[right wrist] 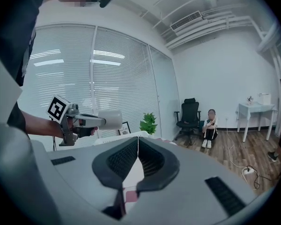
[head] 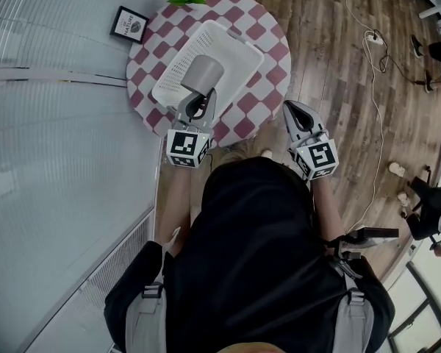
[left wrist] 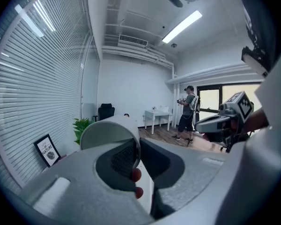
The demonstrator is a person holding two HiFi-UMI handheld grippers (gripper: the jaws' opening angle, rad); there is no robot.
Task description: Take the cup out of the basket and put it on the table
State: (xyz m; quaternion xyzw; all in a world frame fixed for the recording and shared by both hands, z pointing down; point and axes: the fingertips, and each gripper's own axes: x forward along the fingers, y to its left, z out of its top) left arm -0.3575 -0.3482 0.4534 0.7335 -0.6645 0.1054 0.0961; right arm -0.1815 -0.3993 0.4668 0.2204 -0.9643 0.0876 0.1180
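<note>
Head view looks steeply down; gripper views level; all share cup (head: 203, 73).

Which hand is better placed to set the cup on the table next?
Left. The left tongs are shut on the cup, held up over the basket. The right tongs are shut and empty, off to the side near the edge of the table.

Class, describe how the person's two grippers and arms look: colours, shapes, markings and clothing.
The left gripper and right gripper both have pale grey tapering bodies with dark ribbed pads inside the jaws. Each carries a cube of black-and-white square markers at its back. The person wears a black top with grey shoulder straps; the forearms are bare.
</note>
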